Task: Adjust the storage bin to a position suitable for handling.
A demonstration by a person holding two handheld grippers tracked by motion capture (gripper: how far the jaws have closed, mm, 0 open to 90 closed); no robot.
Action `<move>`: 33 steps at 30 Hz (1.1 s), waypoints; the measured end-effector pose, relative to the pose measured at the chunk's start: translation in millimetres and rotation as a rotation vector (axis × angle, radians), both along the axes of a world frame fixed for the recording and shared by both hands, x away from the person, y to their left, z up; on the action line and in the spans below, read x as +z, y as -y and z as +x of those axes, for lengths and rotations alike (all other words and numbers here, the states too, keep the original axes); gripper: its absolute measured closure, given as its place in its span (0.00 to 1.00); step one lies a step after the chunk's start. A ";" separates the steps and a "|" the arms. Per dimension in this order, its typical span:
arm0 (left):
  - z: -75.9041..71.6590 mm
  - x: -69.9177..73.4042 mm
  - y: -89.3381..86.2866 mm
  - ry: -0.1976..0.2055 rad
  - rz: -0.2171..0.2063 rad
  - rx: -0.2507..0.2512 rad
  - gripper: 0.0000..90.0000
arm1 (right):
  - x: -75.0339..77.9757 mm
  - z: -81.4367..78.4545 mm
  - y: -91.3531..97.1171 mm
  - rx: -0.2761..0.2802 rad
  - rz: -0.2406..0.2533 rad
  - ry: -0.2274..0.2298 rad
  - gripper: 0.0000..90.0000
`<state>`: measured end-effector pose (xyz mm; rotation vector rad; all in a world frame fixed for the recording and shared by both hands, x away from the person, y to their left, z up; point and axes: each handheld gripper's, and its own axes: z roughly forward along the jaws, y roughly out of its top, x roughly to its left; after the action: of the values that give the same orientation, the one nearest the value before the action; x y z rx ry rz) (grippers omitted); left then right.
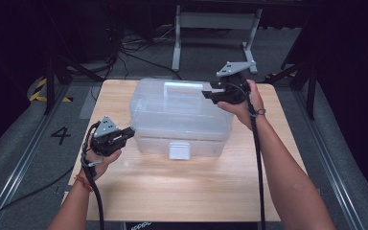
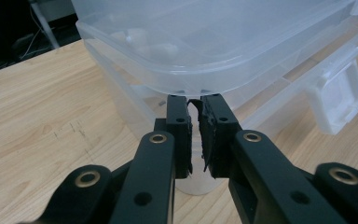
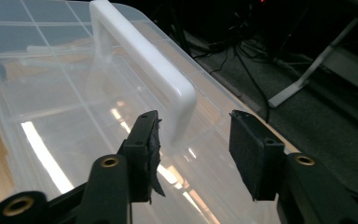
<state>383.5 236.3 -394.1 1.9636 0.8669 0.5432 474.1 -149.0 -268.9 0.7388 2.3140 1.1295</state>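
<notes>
My left hand-held gripper [image 1: 130, 132] sits low at the near left corner of the clear, rounded-rectangle plastic storage box [image 1: 182, 117]. In the left gripper view its jaws are drawn almost together, only a thin slit between the torn black pads [image 2: 210, 135], and their tips reach just under the overhanging rim of the box lid [image 2: 191, 56]. I cannot tell whether they pinch anything there. My left hand [image 1: 100, 153] wraps the body of this hand-held gripper, with its black cable [image 1: 93, 191] trailing back along my forearm toward the near edge.

My right hand-held gripper [image 1: 210, 93] is raised over the far right part of the box, held by my right hand [image 1: 242, 103]. Its jaws stand wide apart and hold nothing. In the right gripper view the white plastic carry handle [image 3: 142, 60] on the lid runs away from the jaws, and its nearer end comes down in the gap between them, closer to the left pad [image 3: 150, 149] than to the right one.

The box stands on the far half of the light wooden surface [image 1: 182, 191], lid down, with a white front latch [image 1: 179, 150] on its near side facing me. Beyond the surface are a grey floor [image 1: 38, 143] with a painted number four [image 1: 60, 135], dark cables [image 1: 124, 52] and a pale metal stand [image 1: 215, 33]
</notes>
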 end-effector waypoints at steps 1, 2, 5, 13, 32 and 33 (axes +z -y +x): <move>0.1 0.0 0.1 -0.002 -0.002 -0.001 0.92 | 0.7 -4.3 5.2 -0.002 0.005 0.021 0.57; 0.2 0.0 0.1 -0.003 -0.003 -0.001 0.92 | 1.2 -8.4 11.3 -0.002 0.019 0.039 0.56; 0.5 0.5 0.0 -0.004 -0.001 -0.002 0.92 | 1.0 -20.4 29.7 -0.018 0.048 0.070 0.52; 1.7 2.5 0.2 -0.004 0.013 -0.001 0.92 | -13.2 -45.4 81.2 -0.079 0.106 0.088 0.49; 12.0 26.9 4.6 0.018 0.053 0.009 0.91 | -86.3 -65.2 106.4 -0.071 0.053 0.035 0.42; 12.5 27.6 4.6 0.021 0.055 0.008 0.91 | -87.6 -64.8 103.5 -0.067 0.045 0.036 0.41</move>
<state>396.0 231.7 -366.5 2.0014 0.8558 0.5969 409.3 -252.5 -356.6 0.8004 2.2236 1.1589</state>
